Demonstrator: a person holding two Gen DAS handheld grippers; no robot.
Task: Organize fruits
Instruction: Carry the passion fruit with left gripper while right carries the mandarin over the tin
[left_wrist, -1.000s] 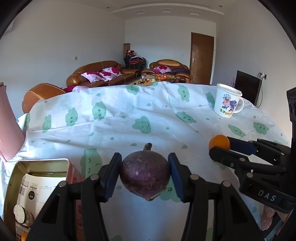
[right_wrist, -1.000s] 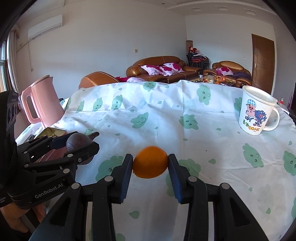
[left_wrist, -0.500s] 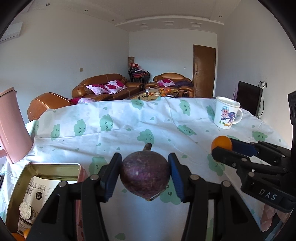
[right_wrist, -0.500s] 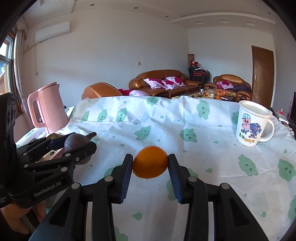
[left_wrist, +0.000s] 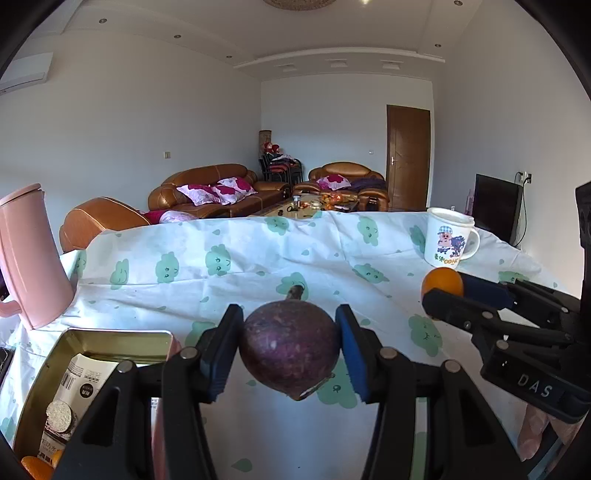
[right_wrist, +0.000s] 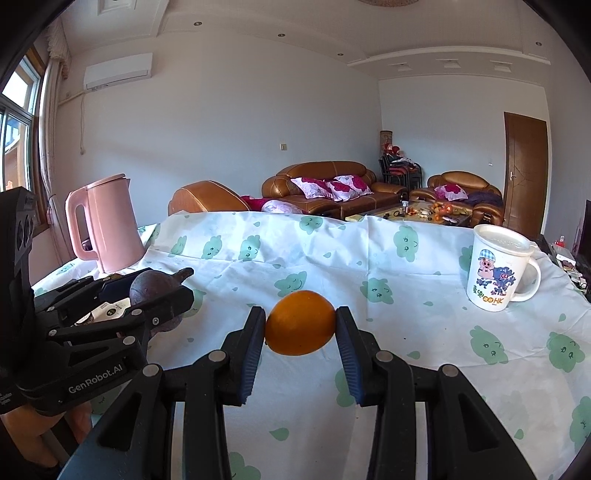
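— What did each gripper have?

— The left gripper (left_wrist: 290, 349) was clamped on a dark purple mangosteen (left_wrist: 290, 349), its blue pads (left_wrist: 349, 347) pressed against both sides of the fruit, stem pointing up and away. The right gripper (right_wrist: 300, 325) was closed the same way on an orange (right_wrist: 300, 322). Both fruits were held in the air above the tablecloth (right_wrist: 388, 266), not resting on it.

— How did the two stand to each other?

— Side by side, apart. From the left wrist camera the right gripper came in at the right edge, the orange showing at its tip. From the right wrist camera the left gripper sat at the left, the mangosteen showing between its black fingers.

— And around them?

— A white cloth printed with green clouds covered the table. An open metal tin (left_wrist: 110, 338) lay near the left edge, just below and left of the mangosteen; inside it were a printed packet and, in the near corner, something orange that I could not identify for certain. A pink kettle (right_wrist: 107, 225) stood further back on the left. A white cartoon mug (right_wrist: 496, 267) stood on the right, well apart from both grippers.

— Beyond the table?

— Brown leather sofas (right_wrist: 321, 184) with pink cushions, and a brown door (right_wrist: 524, 170) at the far right.
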